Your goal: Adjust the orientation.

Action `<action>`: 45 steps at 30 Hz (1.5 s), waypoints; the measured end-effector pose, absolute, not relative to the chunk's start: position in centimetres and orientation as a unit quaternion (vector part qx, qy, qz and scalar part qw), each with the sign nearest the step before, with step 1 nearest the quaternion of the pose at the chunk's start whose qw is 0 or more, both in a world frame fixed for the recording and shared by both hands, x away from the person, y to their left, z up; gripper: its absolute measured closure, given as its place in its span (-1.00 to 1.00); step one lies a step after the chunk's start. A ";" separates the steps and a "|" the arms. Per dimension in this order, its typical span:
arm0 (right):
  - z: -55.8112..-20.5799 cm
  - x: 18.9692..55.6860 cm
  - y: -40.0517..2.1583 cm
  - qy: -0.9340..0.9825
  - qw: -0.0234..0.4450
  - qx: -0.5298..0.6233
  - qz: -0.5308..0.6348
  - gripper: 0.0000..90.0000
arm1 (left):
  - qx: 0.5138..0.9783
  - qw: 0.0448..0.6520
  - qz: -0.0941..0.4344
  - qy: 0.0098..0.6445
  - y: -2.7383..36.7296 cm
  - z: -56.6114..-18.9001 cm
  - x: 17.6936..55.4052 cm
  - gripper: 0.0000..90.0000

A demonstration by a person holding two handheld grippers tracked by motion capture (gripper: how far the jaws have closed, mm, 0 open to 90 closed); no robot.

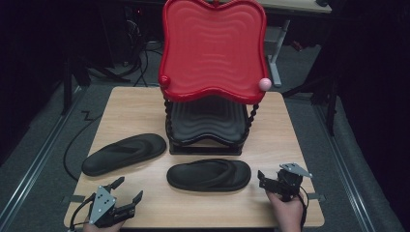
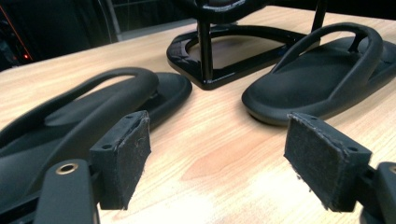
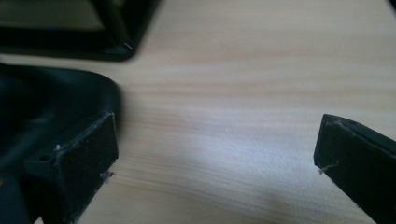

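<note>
Black rubber flip-flops, two of them, are lying flat on the pale wooden table, both in front of the two-tier stand, which is serving as the landmark here: a glossy red wavy tray is sitting on top, a black wavy tray below it, and black beaded posts are joining them.

One black flip-flop, the left sandal, is resting to the front-left of the stand's base, angled with one end nearly touching it. The other, the right sandal, is lying directly in front of the base, a little apart from it. Both are sitting strap-up, probably so that a jaw can slip under a strap or pinch an edge.

The left gripper is hovering low, well in front and to the left of the stand, jaws spread wide and grasping nothing; it is looking along the table toward both sandals, lined up for a reach at either one.

The right gripper is waiting front-right of the stand, just beside the end of the right sandal. Its jaws are standing apart over bare wood with nothing between them. The dark curved shape at its left pad is likely that sandal's edge, though the close view is too blurred to be sure they are touching.
</note>
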State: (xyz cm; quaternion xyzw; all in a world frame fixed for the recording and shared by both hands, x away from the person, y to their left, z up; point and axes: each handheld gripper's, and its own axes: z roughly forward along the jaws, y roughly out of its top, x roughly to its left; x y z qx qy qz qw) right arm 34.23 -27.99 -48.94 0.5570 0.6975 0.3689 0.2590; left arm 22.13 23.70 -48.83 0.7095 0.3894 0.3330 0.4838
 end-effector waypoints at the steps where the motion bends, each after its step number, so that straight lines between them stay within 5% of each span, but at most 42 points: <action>1: -48.9 34.2 -28.0 0.698 0.259 0.557 0.369 -1.00 | 0.709 0.484 0.335 0.388 23.7 -48.8 22.1 -0.48; 45: -49.4 30.5 -29.7 0.726 0.221 0.495 0.423 -0.91 | 0.699 0.476 0.332 0.417 23.5 -47.0 27.1 -0.41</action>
